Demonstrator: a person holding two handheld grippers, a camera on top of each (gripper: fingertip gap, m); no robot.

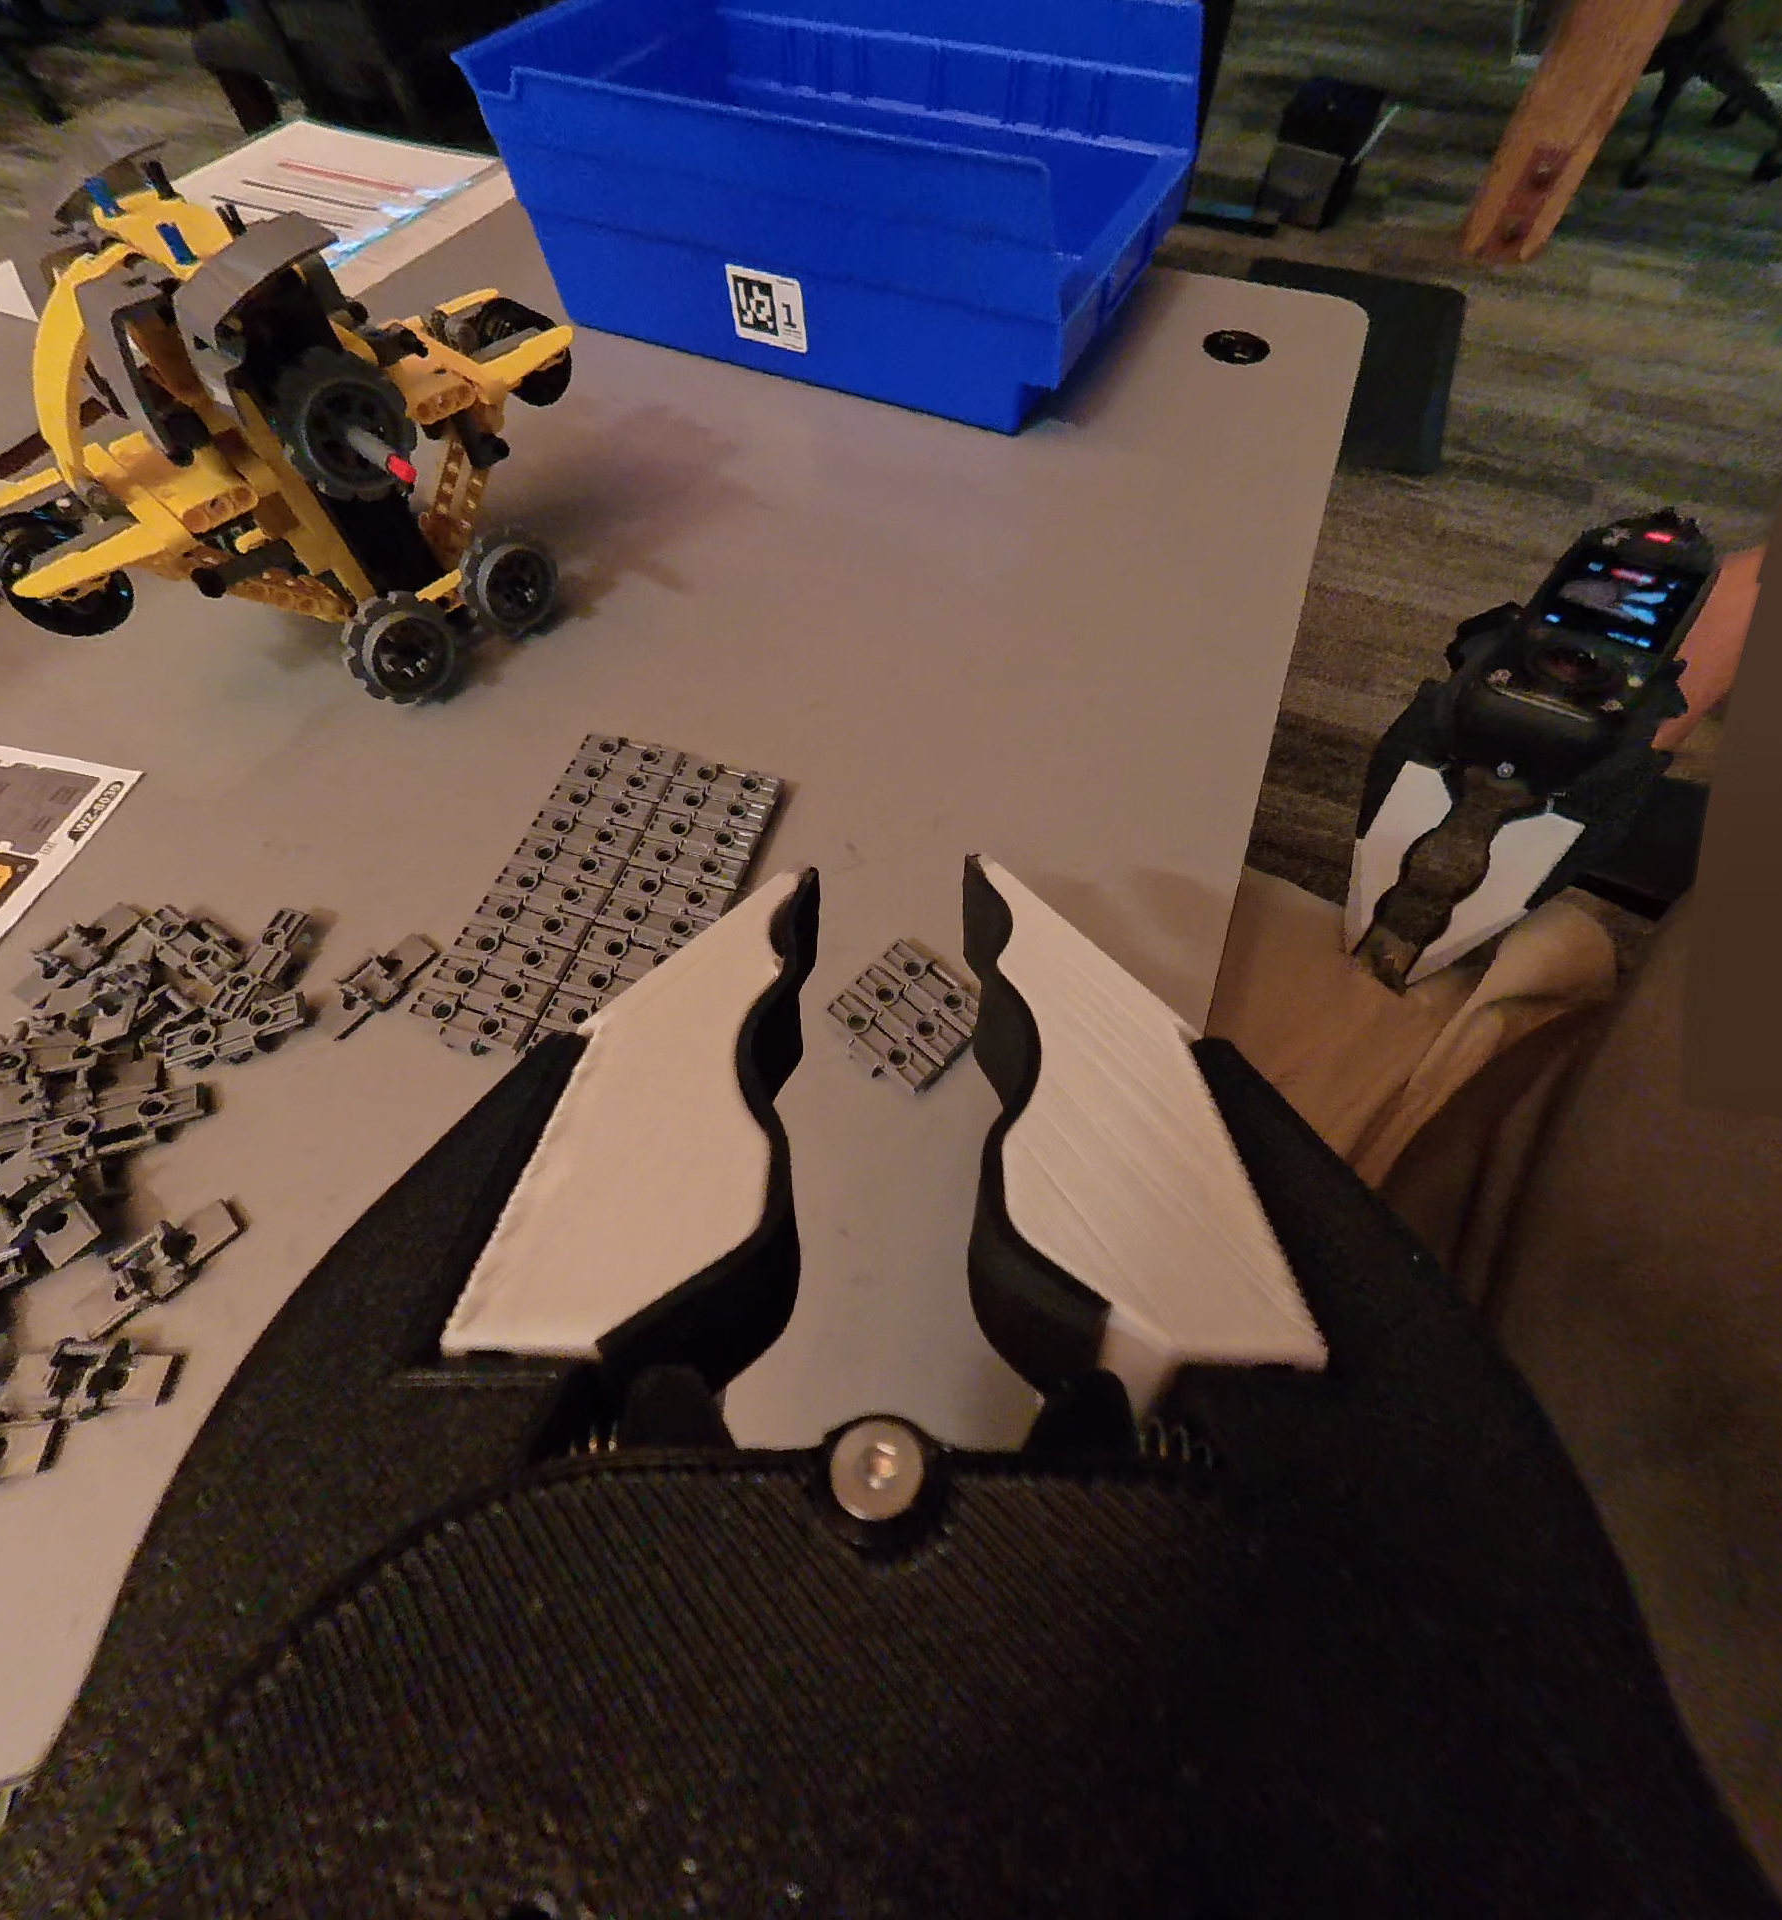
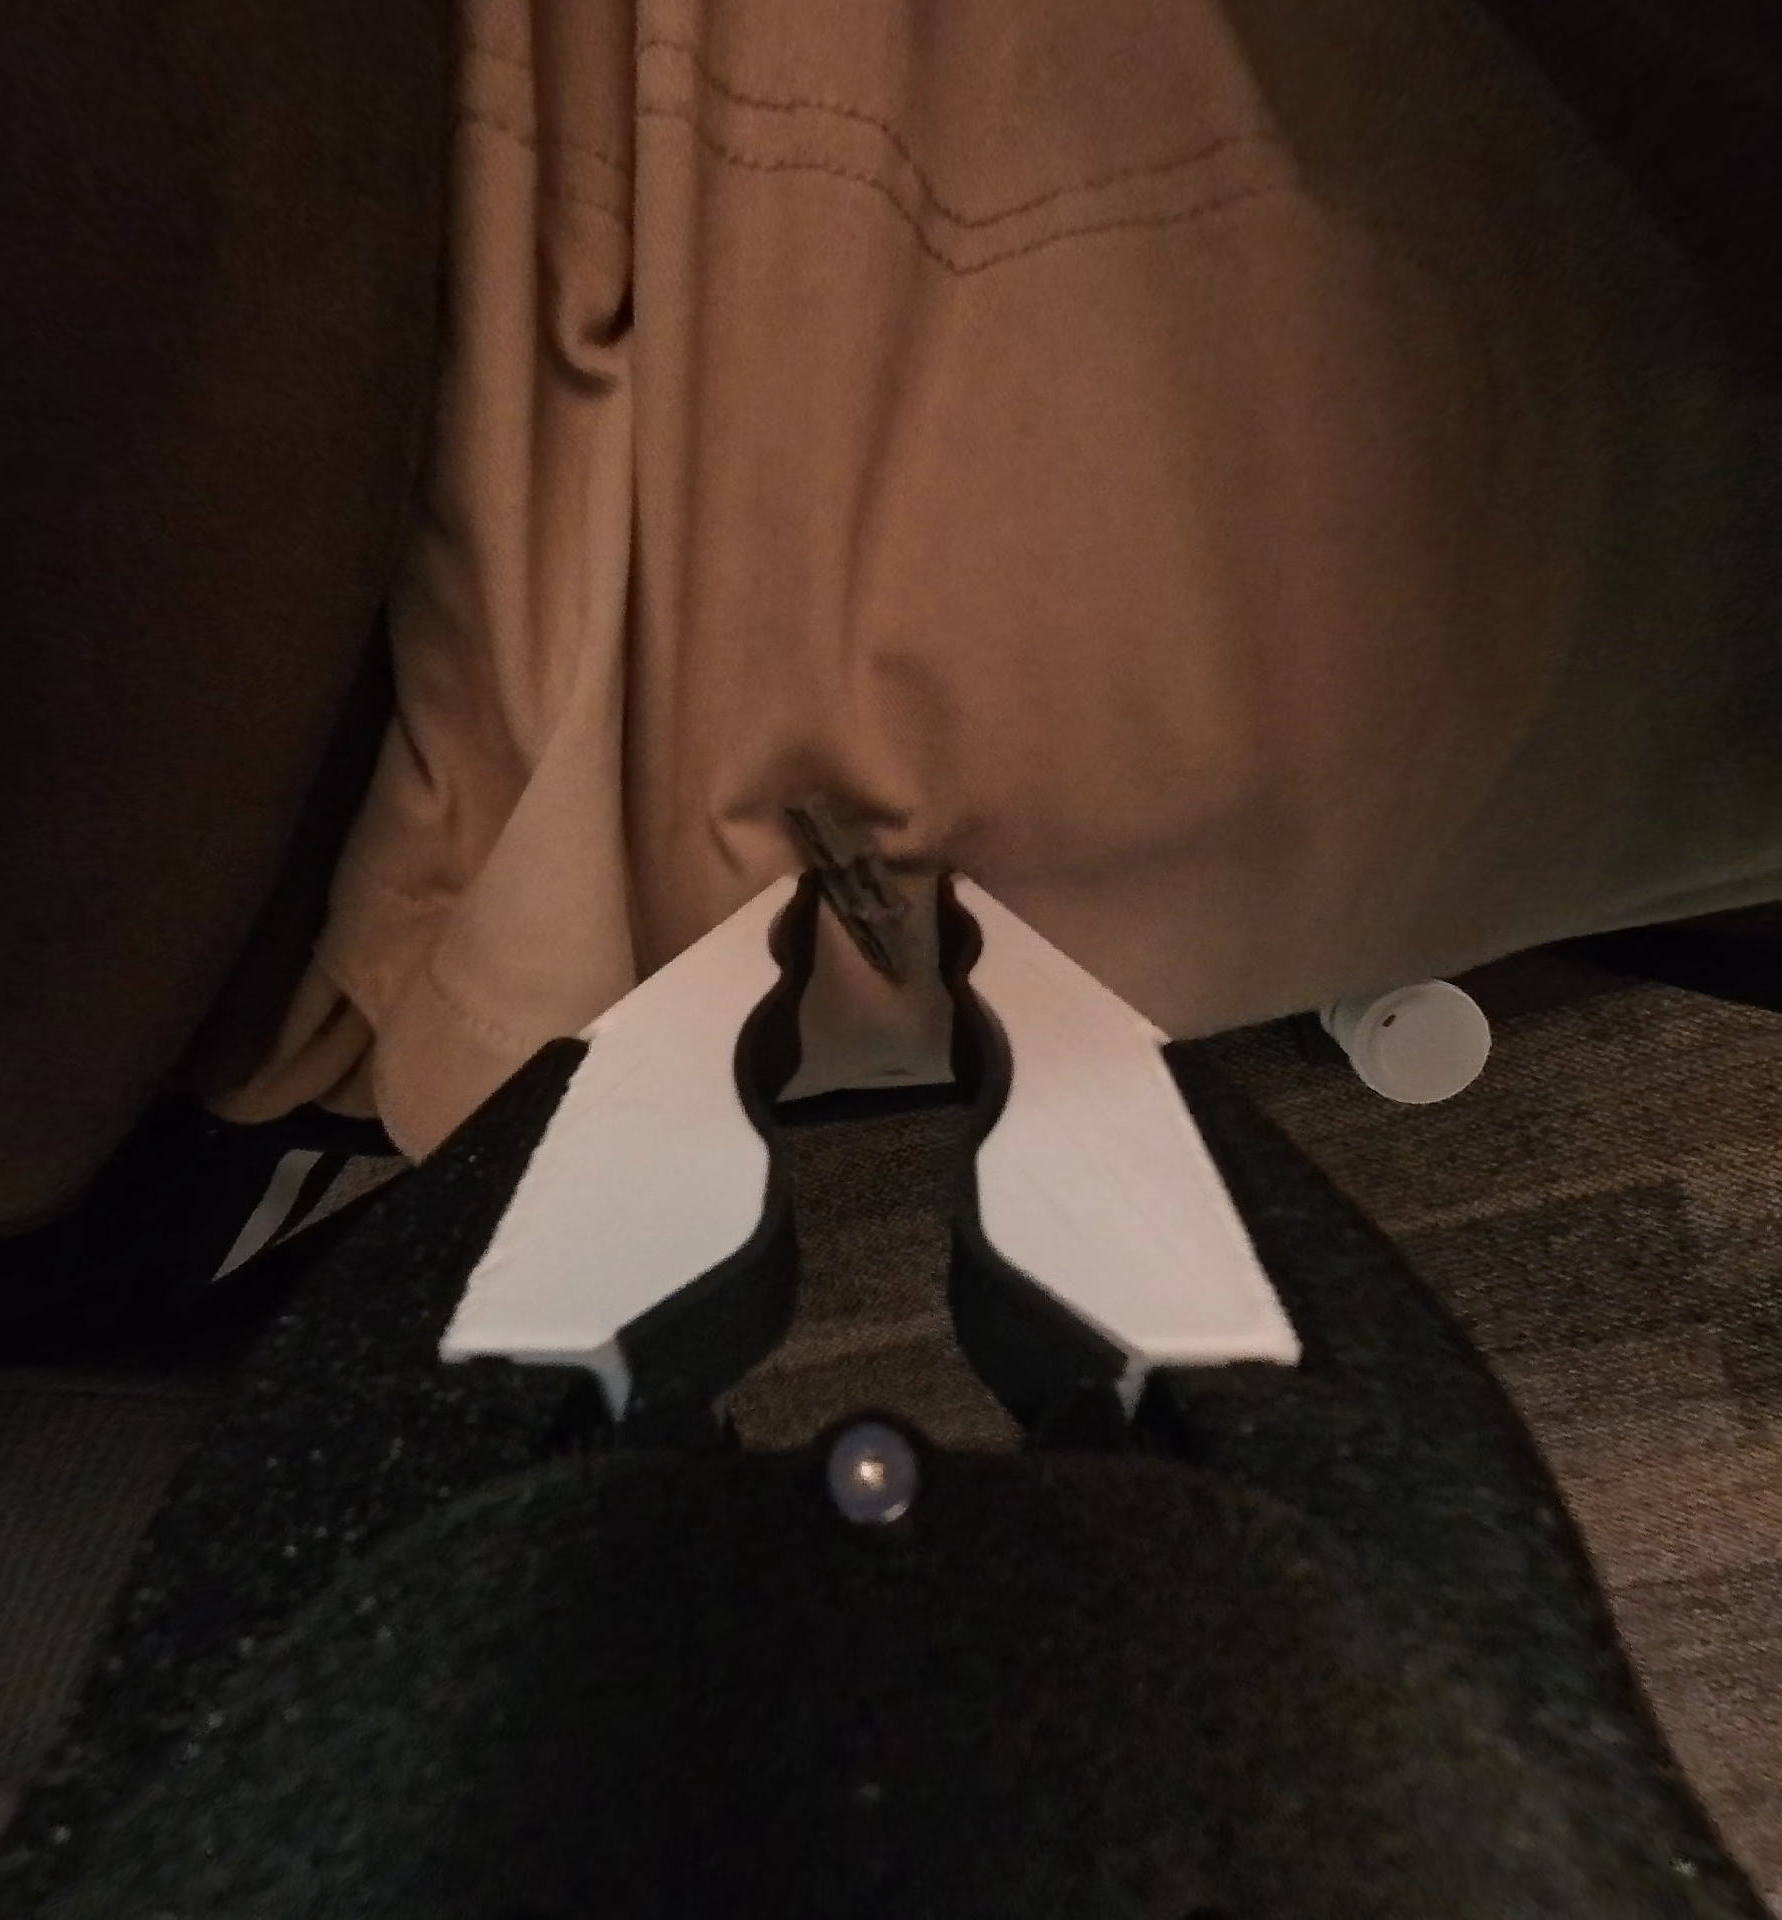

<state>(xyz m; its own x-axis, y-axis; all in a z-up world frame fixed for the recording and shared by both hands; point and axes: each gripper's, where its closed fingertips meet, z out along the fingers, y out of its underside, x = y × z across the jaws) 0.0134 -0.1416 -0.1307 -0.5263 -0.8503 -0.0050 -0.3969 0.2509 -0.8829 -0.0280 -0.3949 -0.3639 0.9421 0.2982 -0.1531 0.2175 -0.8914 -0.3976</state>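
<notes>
A: Left gripper: jaws spread, nothing between them. White ribbed finger shells, wavy black inner pads, black textured body. It hangs over the near right corner of the grey table.

B: Nearest thing?

A: A small grey linked plate, a few studded rows with round holes, flat on the table between the fingertips and partly behind the right one. Just left lies a long grey strip of the same links, its near end hidden by the left finger.

B: Rest of the table?

A: Loose grey links in a pile at the left. A printed sheet in yellow and grey at the left edge. A yellow and black toy vehicle with knobby rubber wheels, tipped on its side. A glossy blue plastic bin at the far edge, with a white sticker bearing a square code mark on its front wall.

B: Right gripper?

A: Right gripper is off the table, low, tips against tan cloth with stitched seams. Fingers clamped on a small grey piece, tilted, jutting past the tips. Dark and blurry, probably another link. From the left wrist view the same gripper shows beside the table's right edge. White cylinder on the carpet nearby.
</notes>
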